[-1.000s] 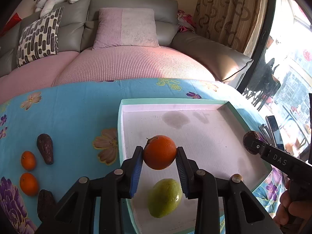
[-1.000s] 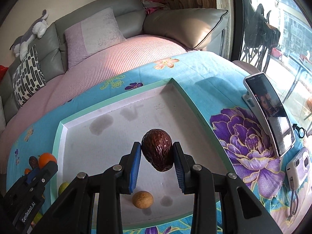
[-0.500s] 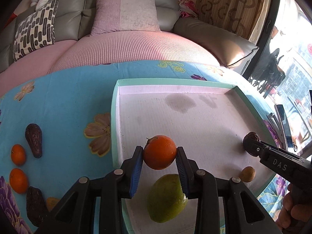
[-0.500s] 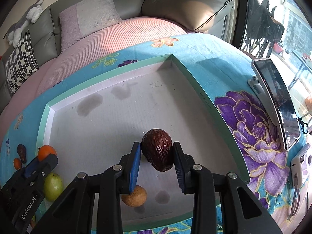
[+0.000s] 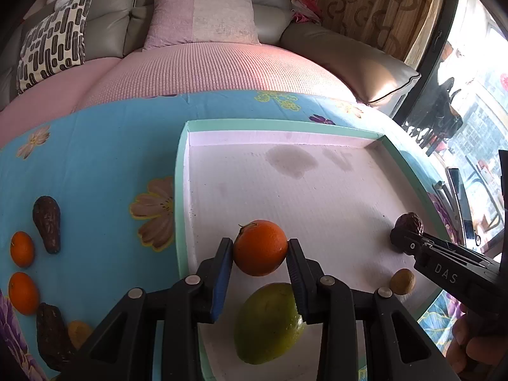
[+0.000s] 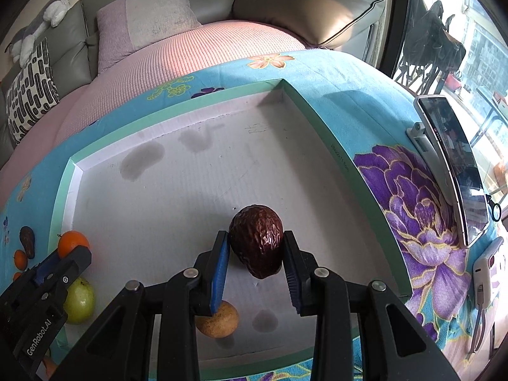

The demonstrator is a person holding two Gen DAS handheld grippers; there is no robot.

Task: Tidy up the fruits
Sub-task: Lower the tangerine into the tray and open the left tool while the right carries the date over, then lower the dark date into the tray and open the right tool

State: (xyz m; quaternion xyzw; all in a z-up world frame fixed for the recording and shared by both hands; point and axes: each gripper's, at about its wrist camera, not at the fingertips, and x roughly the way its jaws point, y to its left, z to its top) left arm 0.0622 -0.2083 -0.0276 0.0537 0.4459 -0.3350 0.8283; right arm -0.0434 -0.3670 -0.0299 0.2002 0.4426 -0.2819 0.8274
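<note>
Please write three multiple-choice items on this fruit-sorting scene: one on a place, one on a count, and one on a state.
1. Where does the green fruit lie?
A. inside the tray, near its front left corner
B. on the blue cloth
C. on the sofa

2. How many small oranges lie on the tablecloth left of the tray in the left wrist view?
A. none
B. two
C. five

3. What is the state of the right gripper?
A. open and empty
B. shut on an orange
C. shut on the dark wrinkled fruit

Answers:
1 A, it sits on the white tray floor below the left gripper, which holds the orange.
2 B, one lies above another near the left edge.
3 C, both blue pads press the fruit's sides over the tray.
</note>
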